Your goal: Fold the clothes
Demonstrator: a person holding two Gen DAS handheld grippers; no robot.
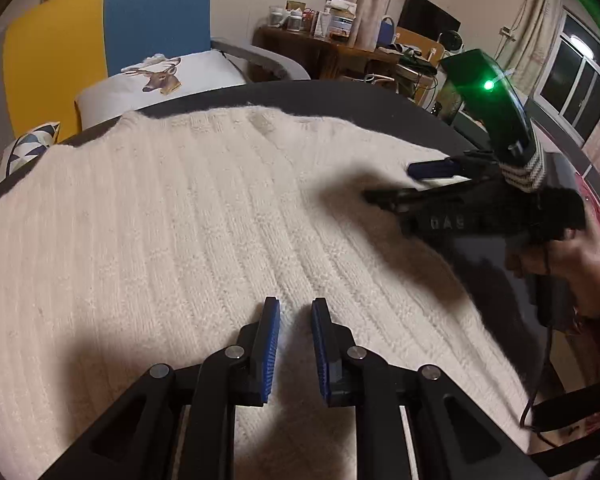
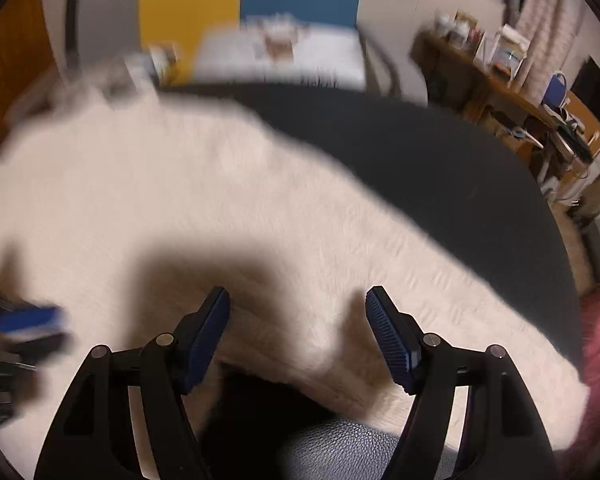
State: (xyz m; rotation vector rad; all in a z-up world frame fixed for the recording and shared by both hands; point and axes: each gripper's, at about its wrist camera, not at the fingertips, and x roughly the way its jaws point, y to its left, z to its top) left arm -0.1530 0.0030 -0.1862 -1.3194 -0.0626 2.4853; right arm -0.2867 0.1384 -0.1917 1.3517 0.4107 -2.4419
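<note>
Looking along the left wrist view, the cream ribbed knit sweater (image 1: pixel 204 216) lies spread over the dark bench (image 1: pixel 340 94), covering most of it, its far edge just short of the bench rim. The left gripper (image 1: pixel 295 344) hangs just above the knit with a narrow gap between its blue pads and nothing in that gap. The right gripper (image 1: pixel 424 176) reaches in from the right, low over the fabric, held by a hand (image 1: pixel 580 264); from this angle I cannot tell how far its jaws stand apart. The risk here, as I judge it — a gap this narrow may pinch only the top layer of a thick knit, so a lift would drag one layer and leave the other behind, giving a crooked fold.

The right wrist view is motion-blurred. The right gripper (image 2: pixel 298 334) stands wide and empty above the sweater (image 2: pixel 180 200), whose near edge runs between and below the fingers, with something dark under it. The left gripper (image 2: pixel 24 324) shows as a blur at the left edge. A cushion with a deer print (image 1: pixel 160 76) sits beyond the bench. The danger on this side — fast movement over a loose edge near the bench's rim could snag the knit on a pad and pull the garment off, or close on a bunched ridge rather than a clean edge.
</note>
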